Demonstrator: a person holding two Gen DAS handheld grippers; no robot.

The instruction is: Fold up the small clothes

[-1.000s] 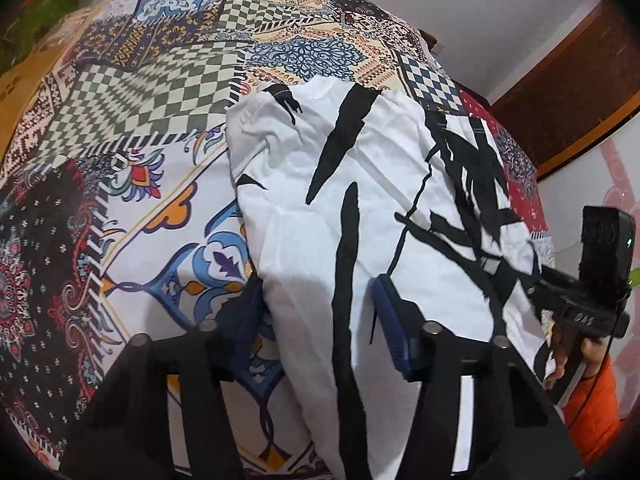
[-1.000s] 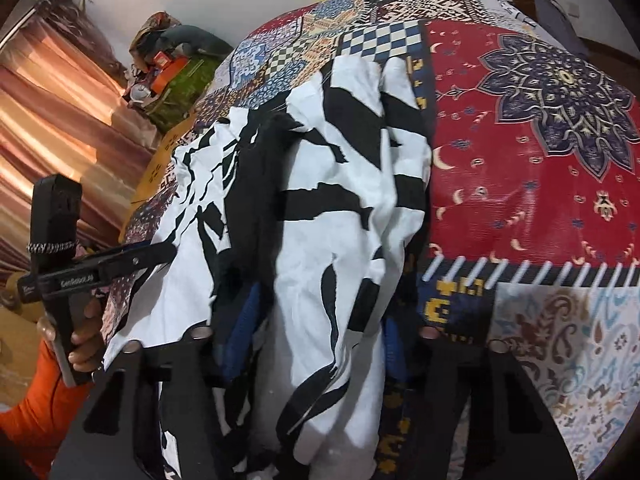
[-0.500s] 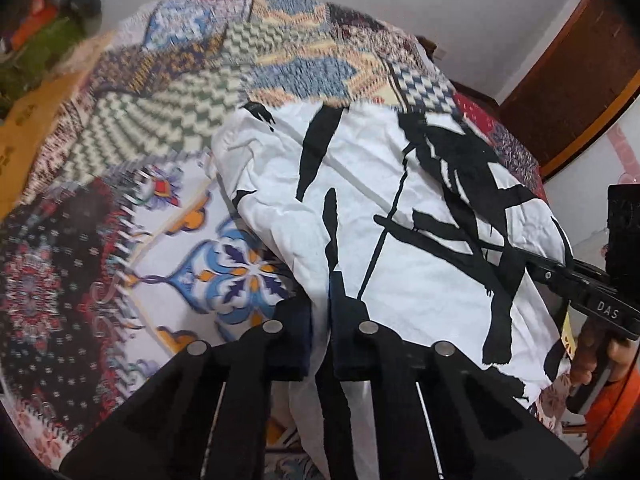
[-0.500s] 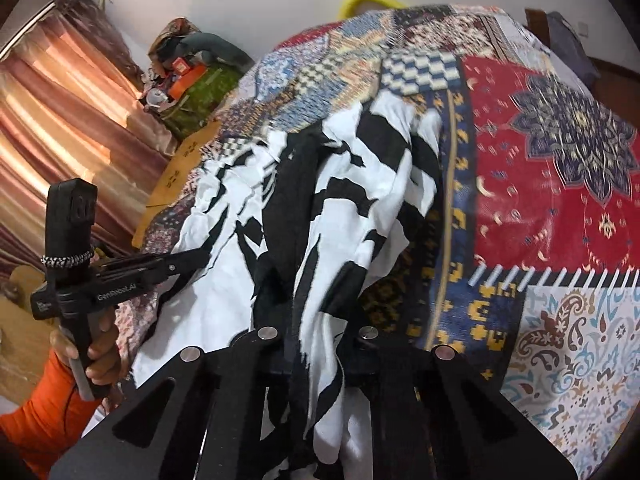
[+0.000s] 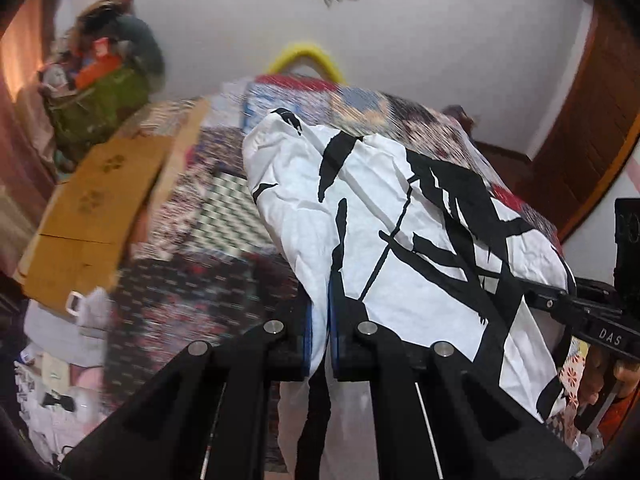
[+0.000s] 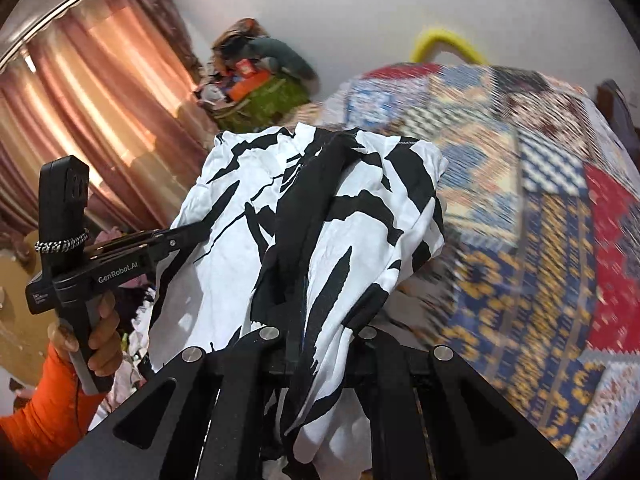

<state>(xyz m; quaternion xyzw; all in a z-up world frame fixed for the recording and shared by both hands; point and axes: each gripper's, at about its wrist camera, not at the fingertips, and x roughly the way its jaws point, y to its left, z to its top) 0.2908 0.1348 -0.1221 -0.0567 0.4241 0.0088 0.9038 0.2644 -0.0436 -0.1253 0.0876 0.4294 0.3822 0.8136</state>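
While garment (image 5: pixel 400 216) hangs pinched, patchwork bedspread (image 6: pixel 540 240), curtain (image 6: pixel 100 120)

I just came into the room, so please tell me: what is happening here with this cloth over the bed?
A person holds a gripper in each hand and is folding a small white garment with black streaks. The left tool and the right tool are both shut on the near edge of the garment, with fabric pinched between the pads. The cloth is lifted above the patterned bedspread, stretched between the two tools. The fold itself is not yet laid down.
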